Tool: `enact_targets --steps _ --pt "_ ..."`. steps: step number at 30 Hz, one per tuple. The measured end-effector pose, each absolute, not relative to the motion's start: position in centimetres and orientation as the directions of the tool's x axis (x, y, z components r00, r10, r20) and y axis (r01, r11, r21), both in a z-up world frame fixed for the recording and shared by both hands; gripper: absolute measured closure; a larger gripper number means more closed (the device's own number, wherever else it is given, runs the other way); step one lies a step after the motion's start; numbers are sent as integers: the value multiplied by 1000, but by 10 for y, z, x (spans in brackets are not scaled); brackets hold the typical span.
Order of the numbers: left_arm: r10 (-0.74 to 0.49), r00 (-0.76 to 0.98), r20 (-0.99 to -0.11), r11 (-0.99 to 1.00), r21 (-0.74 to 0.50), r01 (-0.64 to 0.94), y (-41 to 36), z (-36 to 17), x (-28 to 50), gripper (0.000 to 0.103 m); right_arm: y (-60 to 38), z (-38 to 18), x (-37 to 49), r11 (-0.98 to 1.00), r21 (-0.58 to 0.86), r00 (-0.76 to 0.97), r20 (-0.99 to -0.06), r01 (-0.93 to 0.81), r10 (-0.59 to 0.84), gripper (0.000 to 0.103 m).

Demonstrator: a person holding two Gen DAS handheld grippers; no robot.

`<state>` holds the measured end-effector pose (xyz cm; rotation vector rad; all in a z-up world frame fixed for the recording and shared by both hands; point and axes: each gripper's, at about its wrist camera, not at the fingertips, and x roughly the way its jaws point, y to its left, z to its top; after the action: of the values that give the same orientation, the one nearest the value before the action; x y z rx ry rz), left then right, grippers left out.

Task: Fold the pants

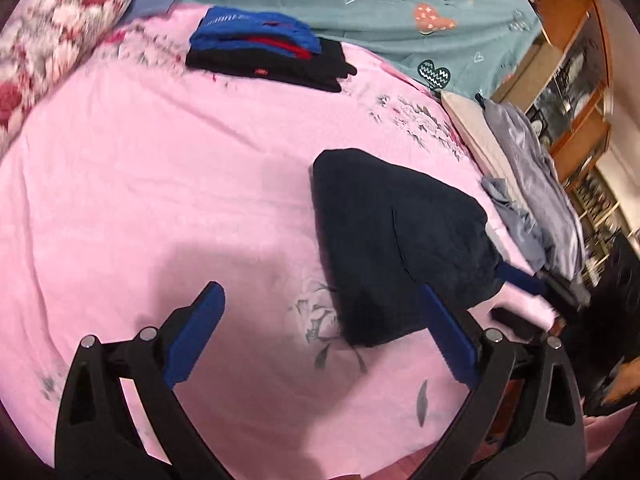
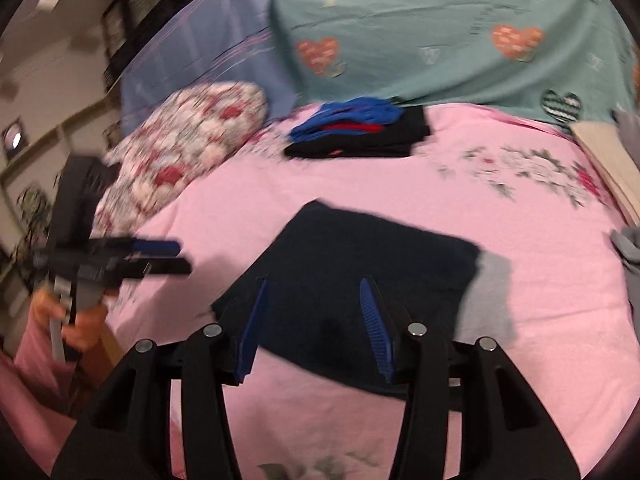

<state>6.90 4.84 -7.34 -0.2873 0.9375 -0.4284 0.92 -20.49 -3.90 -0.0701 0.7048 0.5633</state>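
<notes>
While the dark navy pants [image 1: 400, 240] are lying folded into a compact bundle on the pink floral bedsheet [image 1: 160, 184], the left gripper [image 1: 320, 320] is hovering above the sheet with its blue-padded jaws spread wide and holding nothing. The pants are sitting just beside its right finger, toward the right side of the bed. In the right wrist view the right gripper [image 2: 314, 320] is hanging over the near edge of the pants [image 2: 360, 264], jaws partly apart, nothing pinched between them; whether the tips are touching the cloth is unclear. The left gripper [image 2: 160, 256] is showing there too, blurred, off to the left over the sheet [image 2: 520, 280], well apart from the pants. A stack of folded clothes [image 1: 264, 48], blue over red over black, is resting at the far side of the bed. A floral pillow [image 1: 60, 32] is lying at the far left. A teal heart-print cover [image 1: 400, 8] is lying behind the stack. Grey-lilac garments [image 1: 532, 184] are piled along the right edge.
</notes>
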Motion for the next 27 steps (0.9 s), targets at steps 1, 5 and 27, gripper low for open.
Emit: enact_targets --steps 1,5,27 --pt "-480 510 -713 875 -431 221 49 -75 72 4 -191 -43 3 834 61 619 -641 -549 454 55" --pt "-488 490 -723 872 -432 231 43 -78 70 4 -151 -58 -16 745 -198 644 -668 -637 373 54" --pt "-627 357 -693 775 -603 190 48 -104 82 4 -102 -111 6 390 -604 698 -697 -695 164 51"
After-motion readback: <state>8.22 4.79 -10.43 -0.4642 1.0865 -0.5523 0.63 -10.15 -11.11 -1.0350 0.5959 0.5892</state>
